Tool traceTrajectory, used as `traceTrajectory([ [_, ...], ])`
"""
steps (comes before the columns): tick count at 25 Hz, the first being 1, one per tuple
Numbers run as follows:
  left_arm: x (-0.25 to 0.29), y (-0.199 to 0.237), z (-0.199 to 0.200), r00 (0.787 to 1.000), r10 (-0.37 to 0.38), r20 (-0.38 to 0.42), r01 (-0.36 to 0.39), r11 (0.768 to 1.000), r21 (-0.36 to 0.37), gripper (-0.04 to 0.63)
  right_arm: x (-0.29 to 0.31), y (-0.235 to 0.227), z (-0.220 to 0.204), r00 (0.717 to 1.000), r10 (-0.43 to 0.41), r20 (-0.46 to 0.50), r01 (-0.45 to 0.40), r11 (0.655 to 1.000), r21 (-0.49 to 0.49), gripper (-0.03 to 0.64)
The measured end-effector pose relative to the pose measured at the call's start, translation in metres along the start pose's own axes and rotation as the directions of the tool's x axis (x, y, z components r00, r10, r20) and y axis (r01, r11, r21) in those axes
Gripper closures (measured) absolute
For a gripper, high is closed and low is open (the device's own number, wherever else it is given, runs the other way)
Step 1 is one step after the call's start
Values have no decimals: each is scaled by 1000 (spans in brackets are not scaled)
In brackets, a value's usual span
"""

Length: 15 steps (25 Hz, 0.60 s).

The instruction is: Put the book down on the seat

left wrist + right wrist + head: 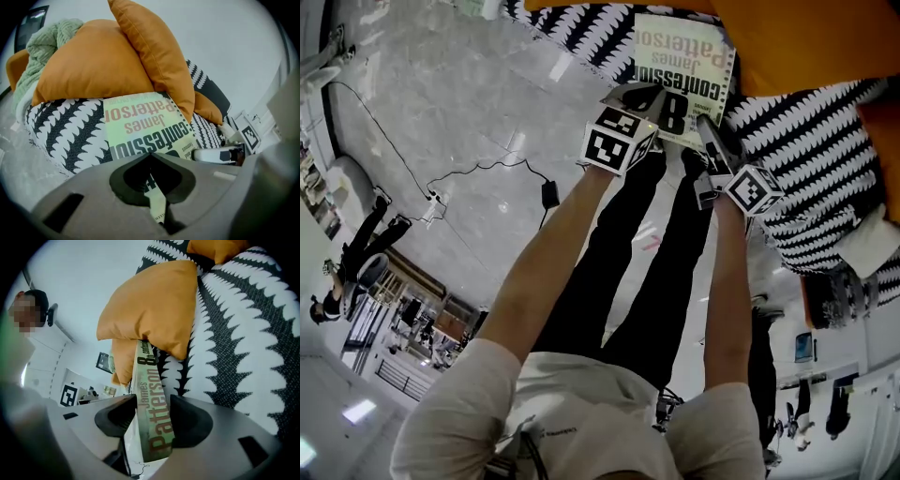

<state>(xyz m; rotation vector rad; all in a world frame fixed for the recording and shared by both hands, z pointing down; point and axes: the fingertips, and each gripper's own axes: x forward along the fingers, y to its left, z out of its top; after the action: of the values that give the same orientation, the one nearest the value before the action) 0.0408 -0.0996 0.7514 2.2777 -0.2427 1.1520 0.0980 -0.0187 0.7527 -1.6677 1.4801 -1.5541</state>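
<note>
1. The book (682, 66) is lying cover up on the black-and-white patterned seat (806, 141), its title print facing away from the person.
2. Its far end is reaching the orange cushions (93, 65) that are leaning at the back of the seat, and its near end is sitting at the seat's front edge.
3. The left gripper (151, 157) is biting the book's near end: its jaws are closing together on a thin strip of the cover and pages.
4. The right gripper (152, 401) is sitting at the book's spine side. The spine is standing between its jaws, which are spreading wide on either side without visibly pressing on it.
5. In the head view both grippers are meeting the book at the front edge of the seat, the left gripper (642, 98) at the near end and the right gripper (710, 127) at the near right corner, just beside each other.
6. A green knitted blanket (51, 37) is lying behind the cushions at the seat's left end.
7. A black cable (478, 169) is trailing across the pale floor (441, 94) in front of the seat.
</note>
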Motion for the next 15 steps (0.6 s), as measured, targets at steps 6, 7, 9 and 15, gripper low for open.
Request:
traceTrajectory([
  [6, 5, 2, -1, 999, 37, -4, -37, 999, 11, 588, -44, -32, 15, 992, -97, 85, 94, 995, 36, 417],
  [7, 5, 4, -2, 999, 42, -3, -42, 999, 17, 588, -50, -36, 16, 991, -98, 95, 93, 994, 50, 417],
  [9, 4, 5, -1, 999, 48, 3, -48, 999, 20, 588, -59, -41, 14, 990, -108, 90, 104, 993, 48, 417],
  [15, -4, -13, 4, 999, 36, 15, -36, 999, -11, 588, -67, -20, 11, 994, -113, 10, 113, 990, -88, 419],
])
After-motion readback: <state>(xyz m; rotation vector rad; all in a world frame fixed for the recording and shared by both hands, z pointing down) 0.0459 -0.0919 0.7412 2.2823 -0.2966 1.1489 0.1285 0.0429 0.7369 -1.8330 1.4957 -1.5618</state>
